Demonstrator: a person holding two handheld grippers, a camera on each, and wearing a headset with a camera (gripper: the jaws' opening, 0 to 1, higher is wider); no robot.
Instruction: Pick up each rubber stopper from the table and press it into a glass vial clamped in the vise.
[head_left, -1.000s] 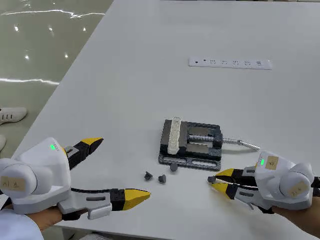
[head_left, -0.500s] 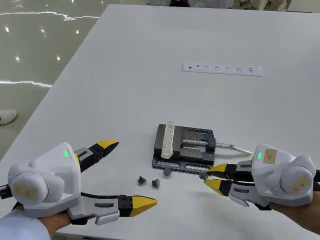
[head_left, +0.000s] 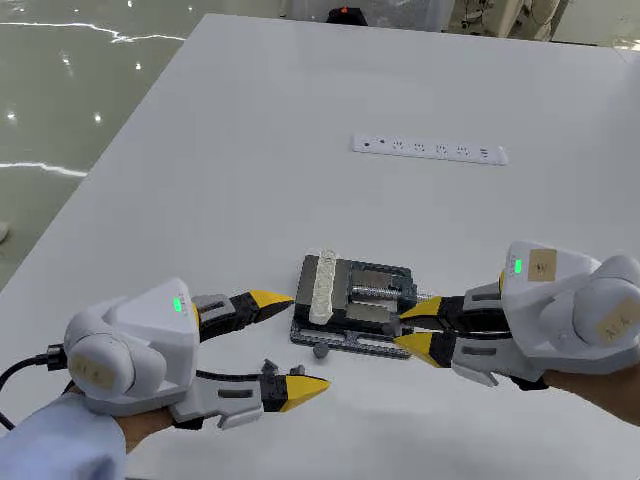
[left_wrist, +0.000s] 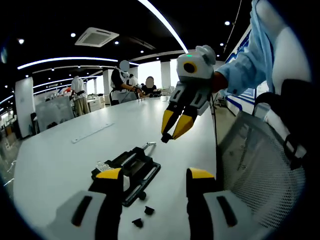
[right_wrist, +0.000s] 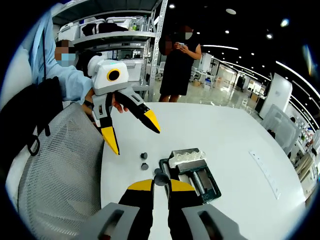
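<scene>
White bench (head_left: 250, 180), open lab bg w/ ppl standing behind. Mid-bench vise (head_left: 370, 305) clamps a row of clear glass vials (head_left: 322, 285); mouths look open, no plugs seen, contents can't tell. The right claw (head_left: 402, 328) is pinched on one rubber stopper (right_wrist: 161, 179), just beside the vise, not yet over the vials. The left claw (head_left: 302, 340) is spread wide w/ nothing in it, near the loose stoppers (right_wrist: 143, 156) on the bench. Risk: stopper sits at the very tips, so it could slip or twist when pressed; an off-centre push may chip glass or miss the mouth.
</scene>
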